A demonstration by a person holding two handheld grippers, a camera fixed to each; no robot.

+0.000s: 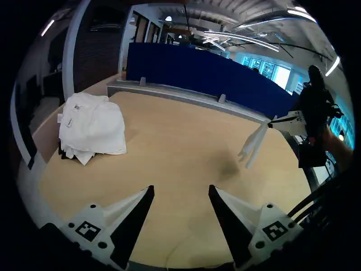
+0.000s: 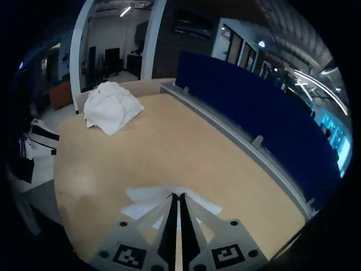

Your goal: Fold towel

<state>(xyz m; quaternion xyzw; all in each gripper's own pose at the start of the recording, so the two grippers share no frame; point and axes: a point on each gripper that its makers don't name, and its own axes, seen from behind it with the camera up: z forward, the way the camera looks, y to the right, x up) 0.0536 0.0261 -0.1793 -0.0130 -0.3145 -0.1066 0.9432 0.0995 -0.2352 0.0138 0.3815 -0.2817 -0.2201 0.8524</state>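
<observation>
A white towel (image 1: 252, 144) hangs bunched and narrow above the right side of the wooden table (image 1: 180, 135), casting a shadow on it. My right gripper (image 1: 270, 125) is shut on the towel's top end, with a person's hand behind it. In the right gripper view the shut fingers (image 2: 176, 198) pinch that towel (image 2: 144, 195), whose cloth spreads to both sides under the tips. My left gripper (image 1: 180, 189) is open above the near table edge, holding nothing. A pile of white towels (image 1: 92, 126) lies at the far left corner of the table, the same pile (image 2: 110, 106) seen far off.
A blue partition (image 1: 203, 77) on a grey rail runs along the back edge of the table. Bare wood lies between the pile and the hanging towel. Black cables (image 1: 316, 198) run at the right edge. Office room with desks lies beyond.
</observation>
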